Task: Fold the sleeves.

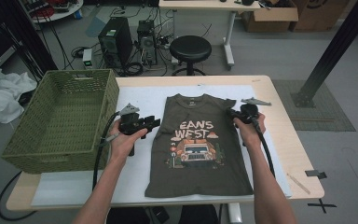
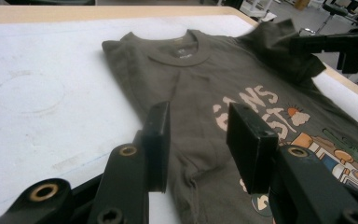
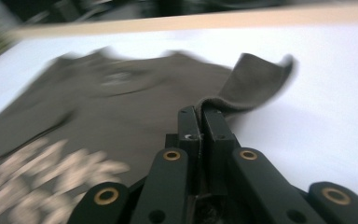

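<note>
Two grippers work a brown printed T-shirt (image 1: 198, 144) lying flat on the white table mat (image 1: 74, 186). In the left gripper view, the left gripper (image 2: 198, 140) hovers half-open over its side. In the right gripper view, the right gripper (image 3: 201, 116) pinches the raised sleeve (image 3: 254, 84).

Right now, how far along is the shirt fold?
Done: the T-shirt lies flat, print up, its left side apparently already tucked in. In hand: the right gripper is shut on the right sleeve, lifting it. The left gripper hovers open over the shirt. Left: remaining folds, perhaps then the basket.
</note>
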A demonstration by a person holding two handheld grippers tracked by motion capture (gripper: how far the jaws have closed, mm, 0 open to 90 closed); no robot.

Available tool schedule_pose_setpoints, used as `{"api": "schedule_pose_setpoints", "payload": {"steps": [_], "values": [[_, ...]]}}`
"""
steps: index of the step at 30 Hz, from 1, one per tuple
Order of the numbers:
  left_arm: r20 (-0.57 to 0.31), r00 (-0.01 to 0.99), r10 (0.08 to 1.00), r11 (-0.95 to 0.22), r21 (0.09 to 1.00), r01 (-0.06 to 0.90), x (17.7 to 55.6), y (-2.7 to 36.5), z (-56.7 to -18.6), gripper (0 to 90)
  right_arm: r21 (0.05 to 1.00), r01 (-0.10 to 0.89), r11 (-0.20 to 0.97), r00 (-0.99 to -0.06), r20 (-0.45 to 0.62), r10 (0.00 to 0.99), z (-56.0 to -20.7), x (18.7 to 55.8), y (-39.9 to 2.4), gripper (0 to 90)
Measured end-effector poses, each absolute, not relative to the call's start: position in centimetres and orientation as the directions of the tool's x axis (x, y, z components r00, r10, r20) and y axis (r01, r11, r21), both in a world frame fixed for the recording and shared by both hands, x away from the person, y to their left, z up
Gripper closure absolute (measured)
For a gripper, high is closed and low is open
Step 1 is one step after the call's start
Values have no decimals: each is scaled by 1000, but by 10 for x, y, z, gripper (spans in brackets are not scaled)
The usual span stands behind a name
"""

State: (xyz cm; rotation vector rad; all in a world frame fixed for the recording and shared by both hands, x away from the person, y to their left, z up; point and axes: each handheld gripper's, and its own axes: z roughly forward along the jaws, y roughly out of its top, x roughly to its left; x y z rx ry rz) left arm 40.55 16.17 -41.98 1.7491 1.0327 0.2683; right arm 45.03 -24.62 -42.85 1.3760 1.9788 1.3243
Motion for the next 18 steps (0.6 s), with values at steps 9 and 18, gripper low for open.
{"api": "schedule_pose_setpoints", "payload": {"steps": [9, 18], "values": [[-278, 606, 746, -100, 851, 515, 401, 162, -419, 603, 834, 534, 140, -537, 206, 818, -430, 438, -226, 587], [-301, 583, 755, -77, 842, 534, 399, 163, -414, 466, 748, 577, 327, -512, 20, 858, -437, 425, -232, 459]]}}
